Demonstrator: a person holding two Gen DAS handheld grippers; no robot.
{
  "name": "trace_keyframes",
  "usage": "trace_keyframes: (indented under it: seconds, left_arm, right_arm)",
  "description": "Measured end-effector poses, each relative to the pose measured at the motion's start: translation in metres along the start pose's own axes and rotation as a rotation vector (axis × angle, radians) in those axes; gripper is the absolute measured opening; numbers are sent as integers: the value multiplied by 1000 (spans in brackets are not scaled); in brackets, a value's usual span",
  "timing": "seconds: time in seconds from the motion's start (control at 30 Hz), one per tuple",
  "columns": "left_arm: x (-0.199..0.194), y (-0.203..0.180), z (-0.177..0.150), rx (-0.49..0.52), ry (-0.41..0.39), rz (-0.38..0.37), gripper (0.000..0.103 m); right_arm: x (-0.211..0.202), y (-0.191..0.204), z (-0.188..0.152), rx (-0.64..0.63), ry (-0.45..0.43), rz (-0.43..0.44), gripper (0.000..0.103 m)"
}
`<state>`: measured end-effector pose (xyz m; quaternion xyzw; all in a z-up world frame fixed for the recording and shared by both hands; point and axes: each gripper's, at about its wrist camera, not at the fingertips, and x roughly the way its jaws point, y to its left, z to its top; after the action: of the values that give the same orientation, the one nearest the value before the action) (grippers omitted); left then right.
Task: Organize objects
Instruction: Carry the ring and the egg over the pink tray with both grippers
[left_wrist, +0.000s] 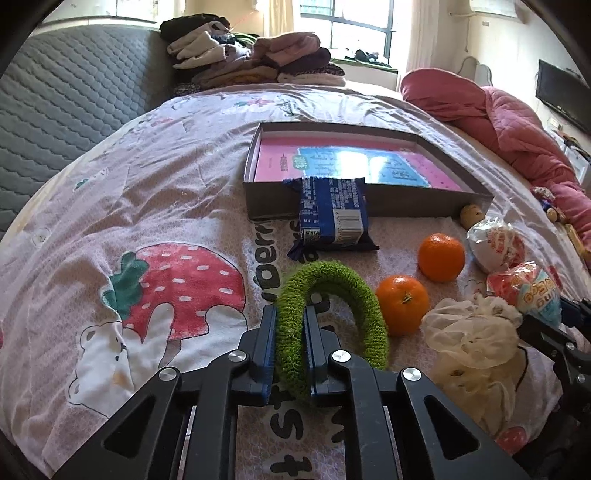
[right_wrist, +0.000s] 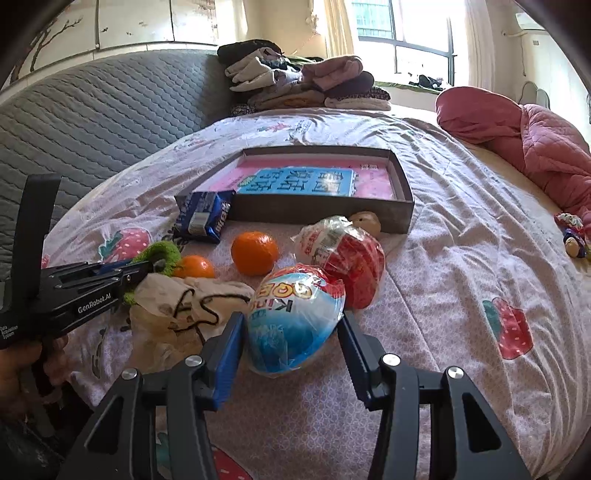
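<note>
My left gripper (left_wrist: 290, 314) is shut on a fuzzy green ring (left_wrist: 343, 291), held just above the bedspread; it also shows in the right wrist view (right_wrist: 162, 254). My right gripper (right_wrist: 293, 321) is open, its fingers on either side of a blue wrapped toy egg (right_wrist: 295, 317) lying on the bed. A red wrapped egg (right_wrist: 343, 254) lies behind it. Two oranges (left_wrist: 441, 256) (left_wrist: 402, 304), a blue snack pack (left_wrist: 332, 218) and a cream mesh pouch (left_wrist: 469, 332) lie nearby. A shallow grey box (left_wrist: 369, 205) with a pink book stands beyond them.
A small potato (right_wrist: 365, 221) lies against the box front. A pile of folded clothes (left_wrist: 255, 59) sits at the bed's far end. A red quilt (left_wrist: 517, 129) is heaped on the right. A grey padded headboard (left_wrist: 74, 103) stands on the left.
</note>
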<state>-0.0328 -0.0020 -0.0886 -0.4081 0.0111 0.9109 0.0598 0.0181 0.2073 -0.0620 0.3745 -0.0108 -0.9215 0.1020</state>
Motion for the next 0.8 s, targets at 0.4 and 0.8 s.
trace_keyframes:
  seconds: [0.4, 0.8]
  left_arm:
    - [-29, -2, 5, -1, -50, 14, 13]
    - [-60, -6, 9, 3, -107, 21, 13]
  right_arm:
    - [-21, 3, 10, -7, -54, 8, 51]
    - [-36, 8, 25, -25, -108, -3, 51]
